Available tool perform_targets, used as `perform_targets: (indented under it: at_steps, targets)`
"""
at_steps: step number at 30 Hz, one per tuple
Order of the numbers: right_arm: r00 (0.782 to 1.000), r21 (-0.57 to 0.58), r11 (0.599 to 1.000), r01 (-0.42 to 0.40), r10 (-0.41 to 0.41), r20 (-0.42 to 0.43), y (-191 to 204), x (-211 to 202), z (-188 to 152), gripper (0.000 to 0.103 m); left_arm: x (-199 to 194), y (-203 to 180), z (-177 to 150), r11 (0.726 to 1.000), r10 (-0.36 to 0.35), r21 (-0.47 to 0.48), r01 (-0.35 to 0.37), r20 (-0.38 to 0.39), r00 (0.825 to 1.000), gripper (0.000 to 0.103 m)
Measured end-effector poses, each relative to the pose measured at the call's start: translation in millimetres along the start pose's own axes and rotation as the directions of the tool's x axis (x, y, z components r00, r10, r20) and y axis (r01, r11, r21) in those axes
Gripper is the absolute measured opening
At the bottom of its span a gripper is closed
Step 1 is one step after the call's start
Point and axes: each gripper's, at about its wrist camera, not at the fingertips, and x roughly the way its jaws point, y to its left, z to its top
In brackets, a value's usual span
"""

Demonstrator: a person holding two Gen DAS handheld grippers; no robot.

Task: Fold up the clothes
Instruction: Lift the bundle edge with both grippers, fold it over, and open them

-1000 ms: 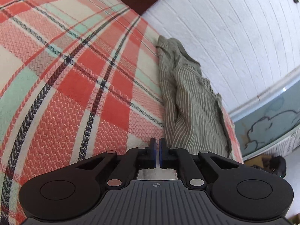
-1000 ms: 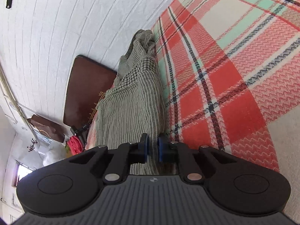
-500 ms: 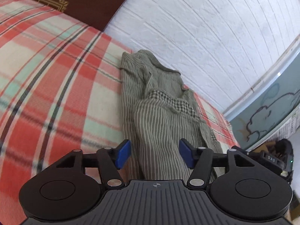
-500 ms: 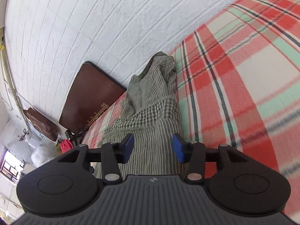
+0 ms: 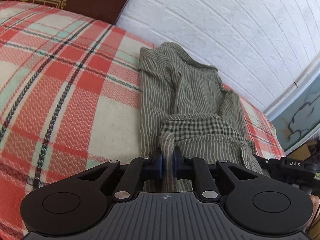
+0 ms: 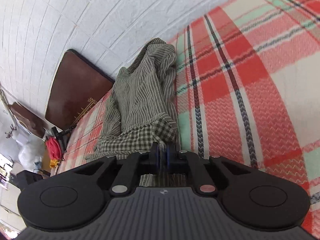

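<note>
Item: olive-green, white-striped cotton garment (image 5: 180,100) with a checked inner band, lying rumpled lengthwise on the bed beside the white brick-pattern wall (image 5: 230,30). Left gripper (image 5: 167,163): jaws clenched on the near hem. Right gripper (image 6: 163,156): jaws clenched on the same near edge, by the checked band. Support: red, cream and mint plaid woven blanket (image 5: 70,100). Risk, judged: thin fabric could slip from either pinch; uneven pulling would bunch the far end and skew any fold.
</note>
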Motion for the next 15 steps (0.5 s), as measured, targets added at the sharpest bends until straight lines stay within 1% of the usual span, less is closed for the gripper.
perform_targets:
  at_steps: [1,2,3,4,6,7,8,9,11,12,13,14,15]
  targets:
    - [1.000,-0.002,1.000,0.002,-0.002,0.016,2,-5,1,0.019,-3,0,1,1.000,0.000,0.001,0.000,0.006,1.000,0.038]
    - [0.999,-0.014,1.000,0.016,-0.015,0.052,6,-13,1,0.025,-6,0,3,1.000,0.000,0.001,0.000,0.011,1.000,0.047]
    - [0.995,-0.033,0.999,0.032,-0.028,0.098,12,-22,0,0.032,-9,0,4,1.000,0.000,0.002,0.000,0.017,1.000,0.048]
    - [0.992,-0.061,0.998,0.026,-0.018,0.129,19,-31,0,0.032,-12,0,6,1.000,0.000,0.002,0.000,0.023,1.000,0.048]
    - [0.989,-0.101,0.994,-0.036,0.050,0.137,33,-40,1,0.032,-18,-1,9,1.000,-0.006,0.008,0.006,0.033,0.999,0.047]
    - [0.988,-0.119,0.991,-0.067,0.083,0.129,40,-42,2,0.032,-21,-8,11,0.999,-0.040,0.037,0.038,0.034,0.999,0.044]
    - [0.989,-0.146,0.986,-0.084,0.100,0.105,48,-38,3,0.032,-20,-19,12,0.994,-0.073,0.081,0.071,0.025,0.997,0.039]
    - [0.992,-0.175,0.981,-0.082,0.098,0.084,55,-32,2,0.032,-13,-29,11,0.989,-0.084,0.125,0.083,0.006,0.996,0.039]
    - [0.997,-0.232,0.971,-0.049,0.063,0.053,64,-16,2,0.032,2,-47,9,0.972,-0.099,0.209,0.104,-0.034,0.995,0.039]
    - [0.998,-0.245,0.969,-0.020,0.032,0.047,64,-8,2,0.032,13,-50,7,0.970,-0.082,0.225,0.092,-0.052,0.995,0.039]
    - [0.999,-0.241,0.970,0.008,0.002,0.041,62,0,3,0.032,24,-46,6,0.974,-0.060,0.216,0.074,-0.068,0.996,0.039]
    - [0.999,-0.227,0.973,0.037,-0.030,0.034,57,9,5,0.032,35,-43,5,0.977,-0.039,0.208,0.056,-0.084,0.996,0.042]
    - [0.998,-0.207,0.976,0.068,-0.065,0.023,50,17,6,0.032,46,-40,4,0.979,-0.017,0.200,0.037,-0.100,0.995,0.041]
